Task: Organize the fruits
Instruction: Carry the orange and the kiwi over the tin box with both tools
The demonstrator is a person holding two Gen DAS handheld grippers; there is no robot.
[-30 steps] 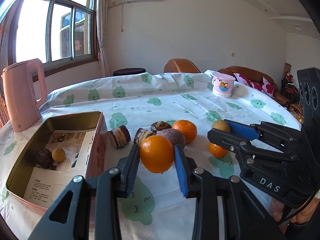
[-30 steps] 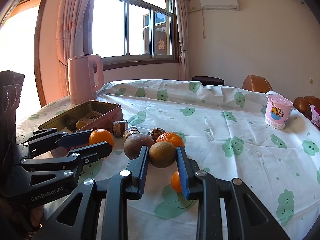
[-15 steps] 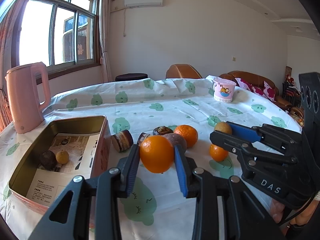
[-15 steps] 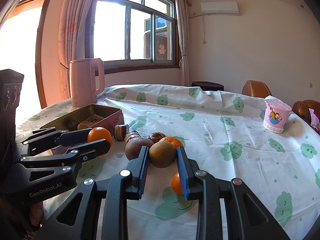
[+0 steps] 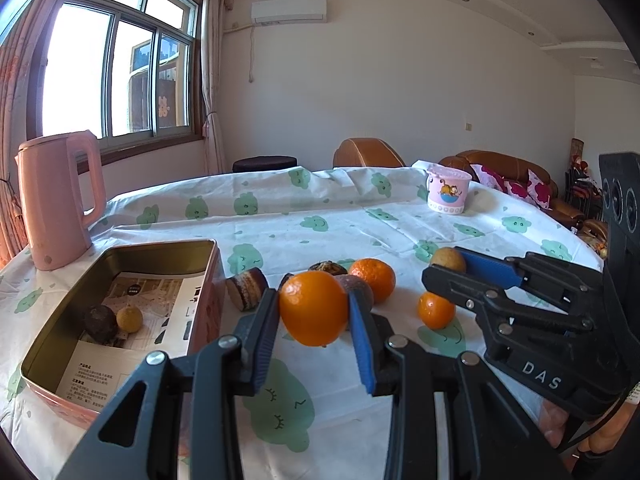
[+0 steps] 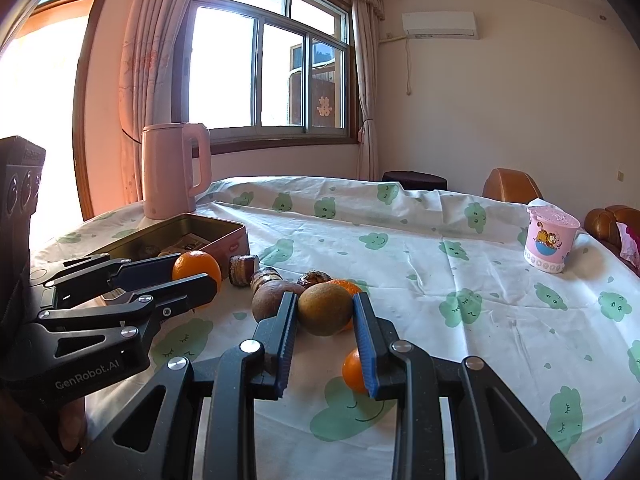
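Observation:
My left gripper [image 5: 314,316] is shut on a large orange [image 5: 313,307] and holds it above the table, right of the open pink tin [image 5: 200,245]. The tin holds a dark fruit [image 5: 100,322] and a small yellow fruit [image 5: 129,319]. My right gripper [image 6: 325,312] is shut on a brown-green round fruit [image 6: 325,309], held above the cloth. In the left wrist view it shows at the right [image 5: 444,268]. On the cloth lie another orange [image 5: 374,278], a small orange [image 5: 436,310], a purple-brown fruit [image 6: 270,300] and several dark cake pieces [image 5: 246,288].
A pink kettle [image 5: 56,204] stands behind the tin at the left. A pink cartoon cup [image 5: 447,194] stands far right on the table. Brown chairs and a sofa [image 5: 500,166] lie beyond the table's far edge.
Both grippers have risen a little with their fruits still gripped, and both views have tilted upward. The fruits on the cloth have not moved.

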